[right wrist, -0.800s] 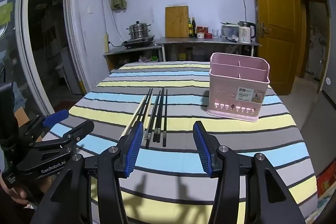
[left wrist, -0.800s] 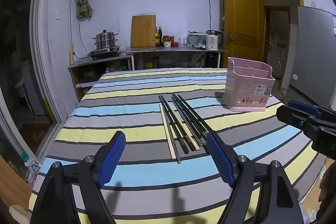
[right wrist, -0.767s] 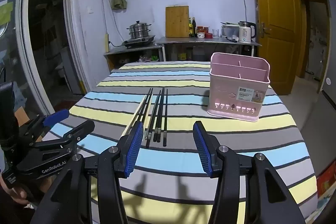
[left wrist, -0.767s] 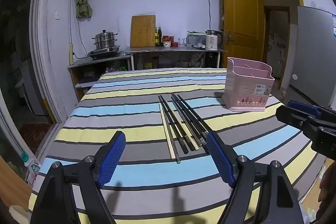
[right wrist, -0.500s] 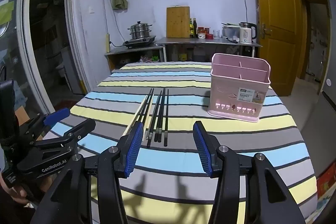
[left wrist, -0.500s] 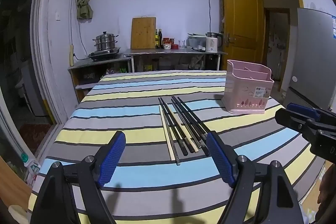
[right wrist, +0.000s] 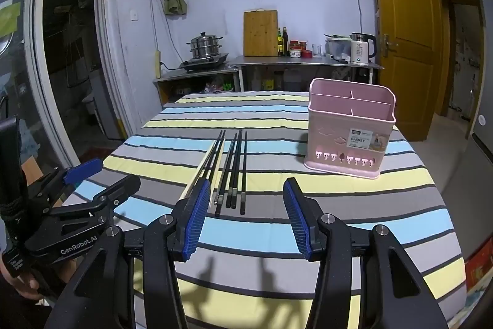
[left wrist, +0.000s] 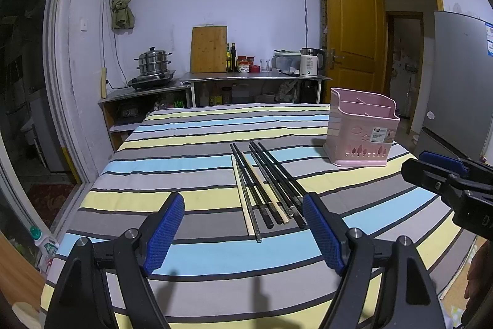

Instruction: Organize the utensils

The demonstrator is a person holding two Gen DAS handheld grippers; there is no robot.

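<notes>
Since every chopstick [left wrist: 265, 187] lies loose on the striped tablecloth [left wrist: 185, 156] and the pink utensil basket [left wrist: 362, 133] shows nothing standing in its compartments, the sorting looks, by my judgement, not yet begun. The left gripper [left wrist: 243, 233] hangs with its blue pads spread wide and nothing between them; the near ends of the chopsticks lie just ahead of its fingertips, closer to the right-hand pad, and the basket stands farther off, ahead and to the right. The right gripper [right wrist: 246, 216] also has its fingers parted and empty; seen from its own camera, the chopstick [right wrist: 232, 171] ends sit just beyond the tips, toward the left-hand finger, with the basket [right wrist: 349, 128] ahead and to the right, well apart from the bundle. The bundle mixes dark sticks with a few pale ones. Everything remains to do: each stick must be pinched, lifted and stood in the divided basket.
</notes>
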